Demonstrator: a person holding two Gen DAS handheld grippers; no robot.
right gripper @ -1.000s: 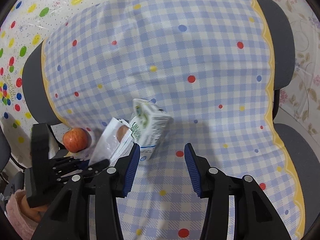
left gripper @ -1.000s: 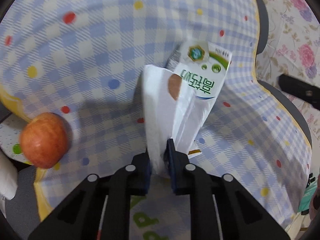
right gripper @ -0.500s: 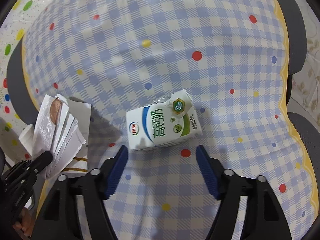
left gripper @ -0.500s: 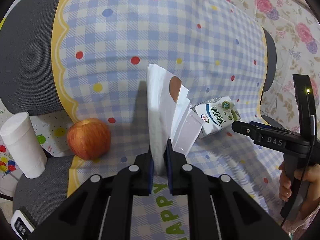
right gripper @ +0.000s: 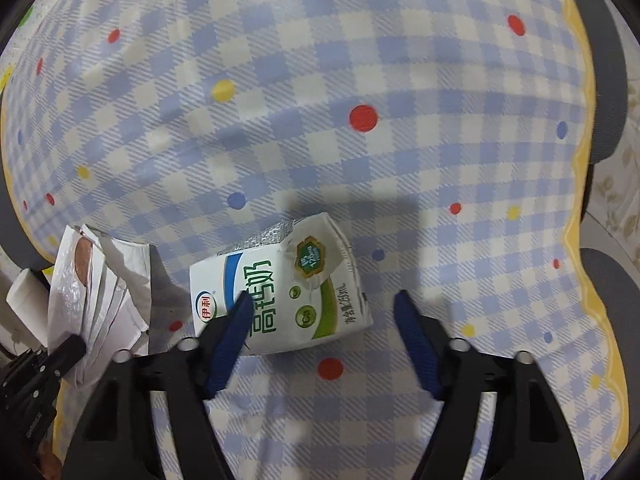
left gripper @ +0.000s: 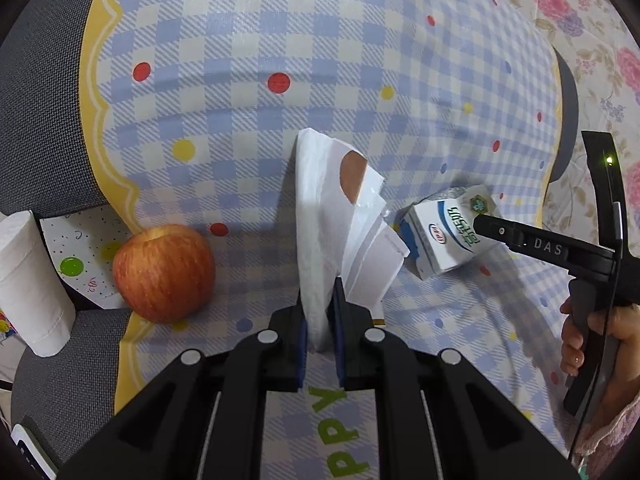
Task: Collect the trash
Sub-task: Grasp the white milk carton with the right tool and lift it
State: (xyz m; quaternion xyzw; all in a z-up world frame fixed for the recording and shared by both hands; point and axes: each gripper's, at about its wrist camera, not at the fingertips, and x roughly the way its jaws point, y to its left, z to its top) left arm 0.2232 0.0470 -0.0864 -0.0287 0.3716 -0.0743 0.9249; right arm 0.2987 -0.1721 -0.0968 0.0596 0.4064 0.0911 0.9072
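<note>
My left gripper (left gripper: 319,316) is shut on a white plastic bag (left gripper: 340,216) with a brown patch, holding it upright over the checked tablecloth. A white, green and blue milk carton (right gripper: 280,284) lies on its side on the cloth, right of the bag; it also shows in the left wrist view (left gripper: 448,232). My right gripper (right gripper: 324,300) is open, low over the carton, with its left finger (right gripper: 232,332) over the carton's front face and its right finger (right gripper: 414,336) beside the carton. The bag shows at the left of the right wrist view (right gripper: 100,300).
A red apple (left gripper: 164,272) sits at the cloth's left edge. A white paper roll (left gripper: 28,280) stands further left, off the cloth. Grey chair backs (right gripper: 608,80) surround the table edges. A floral wall (left gripper: 592,40) is at the right.
The right gripper has come down and closer to the carton, its fingers now straddling it. The left gripper, still holding the bag, pulled back to the left, away from the carton.
</note>
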